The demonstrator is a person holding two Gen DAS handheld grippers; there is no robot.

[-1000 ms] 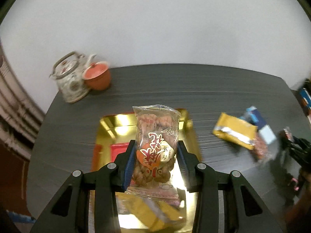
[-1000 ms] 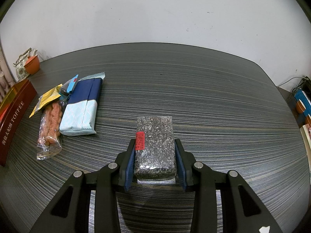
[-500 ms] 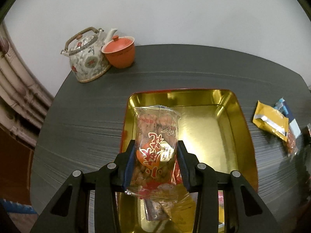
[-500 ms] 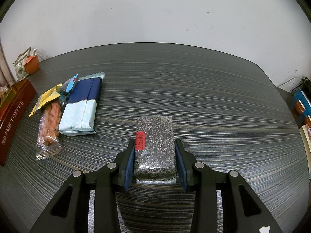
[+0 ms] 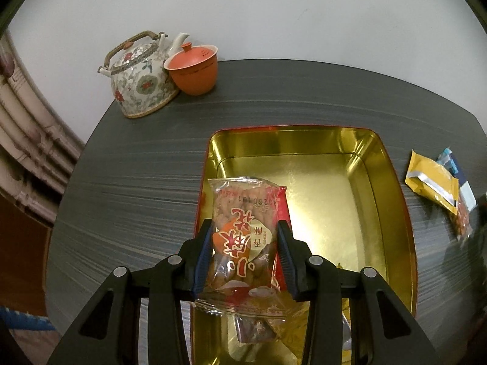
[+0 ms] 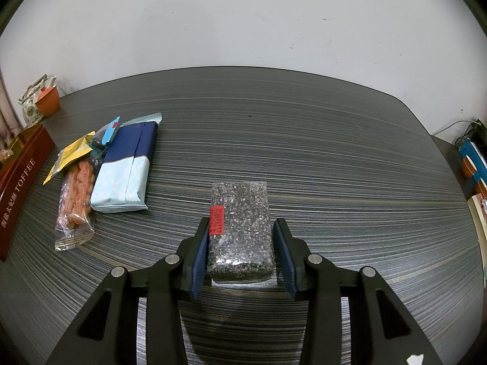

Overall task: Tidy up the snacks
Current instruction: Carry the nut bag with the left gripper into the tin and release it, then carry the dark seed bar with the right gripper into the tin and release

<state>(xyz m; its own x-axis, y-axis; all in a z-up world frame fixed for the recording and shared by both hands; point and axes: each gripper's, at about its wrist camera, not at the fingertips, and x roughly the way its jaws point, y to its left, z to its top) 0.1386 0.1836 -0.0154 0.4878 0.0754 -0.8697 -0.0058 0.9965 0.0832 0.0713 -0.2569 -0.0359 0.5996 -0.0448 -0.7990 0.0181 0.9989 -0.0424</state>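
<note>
My left gripper is shut on a clear snack bag with red characters and holds it over the left part of the gold tin, which holds several snacks at its near end. My right gripper straddles a dark speckled packet lying on the table; its left pad touches the packet, with a small gap on the right. A blue-white pack, a yellow sachet and a clear bag of orange sticks lie to the left.
A floral teapot and an orange lidded cup stand at the table's far left corner. The tin's red side marked TOFFEE shows at the right wrist view's left edge. A yellow sachet lies right of the tin.
My left gripper has carried the snack bag forward and lower over the gold tin; the teapot and cup look nearer. The right gripper and the dark packet have not moved.
</note>
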